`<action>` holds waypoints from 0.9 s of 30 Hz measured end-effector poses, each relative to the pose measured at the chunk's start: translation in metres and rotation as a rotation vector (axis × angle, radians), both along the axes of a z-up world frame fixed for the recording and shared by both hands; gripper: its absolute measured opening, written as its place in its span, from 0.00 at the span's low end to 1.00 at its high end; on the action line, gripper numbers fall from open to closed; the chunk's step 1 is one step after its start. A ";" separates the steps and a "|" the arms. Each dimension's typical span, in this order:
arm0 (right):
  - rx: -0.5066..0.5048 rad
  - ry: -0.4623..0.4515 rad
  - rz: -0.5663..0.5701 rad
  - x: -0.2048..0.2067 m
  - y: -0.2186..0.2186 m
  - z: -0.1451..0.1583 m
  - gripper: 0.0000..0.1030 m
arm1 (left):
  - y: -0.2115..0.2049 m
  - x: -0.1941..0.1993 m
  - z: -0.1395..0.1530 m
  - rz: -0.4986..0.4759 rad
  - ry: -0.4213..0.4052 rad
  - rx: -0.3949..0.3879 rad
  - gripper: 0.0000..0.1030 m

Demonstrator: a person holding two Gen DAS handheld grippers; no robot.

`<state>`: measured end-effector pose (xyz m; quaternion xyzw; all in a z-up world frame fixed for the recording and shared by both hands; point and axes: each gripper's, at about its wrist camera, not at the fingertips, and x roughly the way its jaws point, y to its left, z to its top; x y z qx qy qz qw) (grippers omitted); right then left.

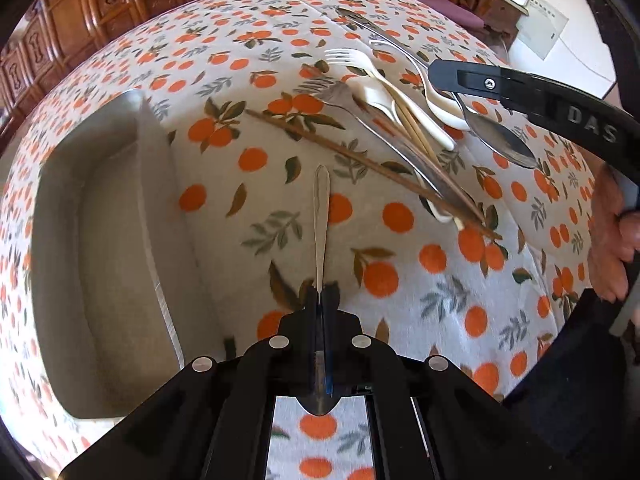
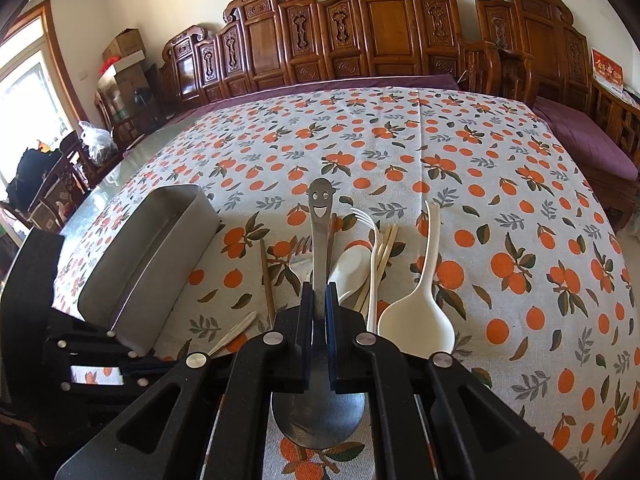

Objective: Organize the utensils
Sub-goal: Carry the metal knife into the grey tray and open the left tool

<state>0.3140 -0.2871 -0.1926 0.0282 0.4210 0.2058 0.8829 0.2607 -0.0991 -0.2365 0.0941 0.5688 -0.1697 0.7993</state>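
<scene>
glossy metal spoon [image 2: 319, 240] (matt cloth [image 2: 480, 200])

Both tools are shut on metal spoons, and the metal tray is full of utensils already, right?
Not quite. The left tool and right tool are each shut on a metal utensil, the right one a spoon, but the tray is empty in the left wrist view; the other utensils lie on the tablecloth.

My black two-finger left gripper [image 1: 322, 294] points forward, its fingers clamped together on a slim steel utensil handle [image 1: 321, 216]. My black right gripper [image 2: 319, 300] is pinched tight on a smiley-faced steel spoon [image 2: 319, 240], held level.
</scene>
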 end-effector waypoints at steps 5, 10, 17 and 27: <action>-0.002 0.000 0.010 -0.002 0.003 0.002 0.07 | 0.010 -0.009 0.018 0.026 -0.039 -0.041 0.01; 0.001 -0.004 0.021 -0.004 0.007 0.005 0.07 | 0.019 -0.006 0.035 0.051 -0.074 -0.070 0.01; -0.001 -0.011 0.058 -0.007 0.023 0.010 0.07 | 0.045 0.003 0.063 0.103 -0.142 -0.105 0.01; -0.012 0.000 0.106 -0.013 0.049 0.006 0.07 | 0.101 0.029 0.052 0.235 -0.184 -0.082 0.01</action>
